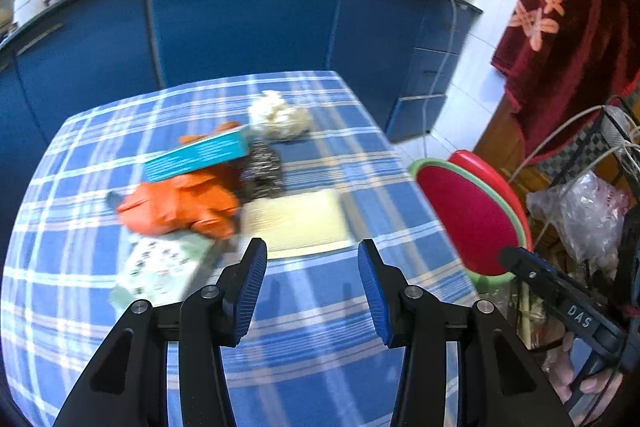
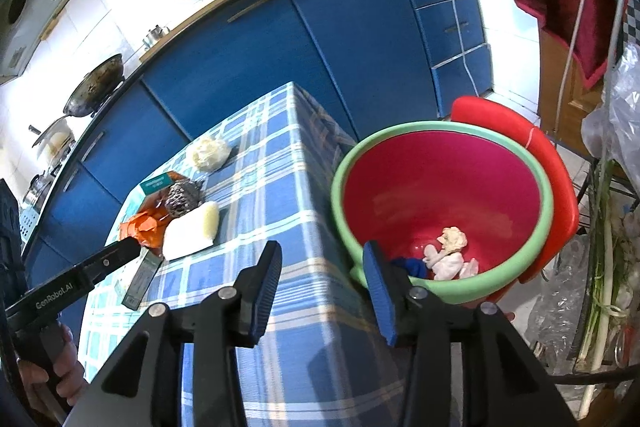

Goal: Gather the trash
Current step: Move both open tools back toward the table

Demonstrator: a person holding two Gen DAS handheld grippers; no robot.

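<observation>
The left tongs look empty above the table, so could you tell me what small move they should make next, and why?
Probably ease the left tongs forward and down onto the orange wrapper. They stand open with nothing between them, the wrapper lies close ahead on the checked table, and the bin beside the table already holds crumpled paper, so table litter seems next.

My fingers (image 1: pixel 256 287) are matt black plastic faced with ribbed blue rubbery pads, and under them the worktop (image 1: pixel 320 347) wears a smooth blue checked cloth with a faint sheen. On it lie a crumpled orange plastic bag (image 1: pixel 180 205), a wiry metal scourer (image 2: pixel 183 199), a printed card box (image 1: pixel 196 157) and a soft pale sponge (image 2: pixel 192 231). The bin (image 2: pixel 440 183) is glossy plastic, red inside with a green rim, holding crumpled white paper (image 2: pixel 450 253).
</observation>
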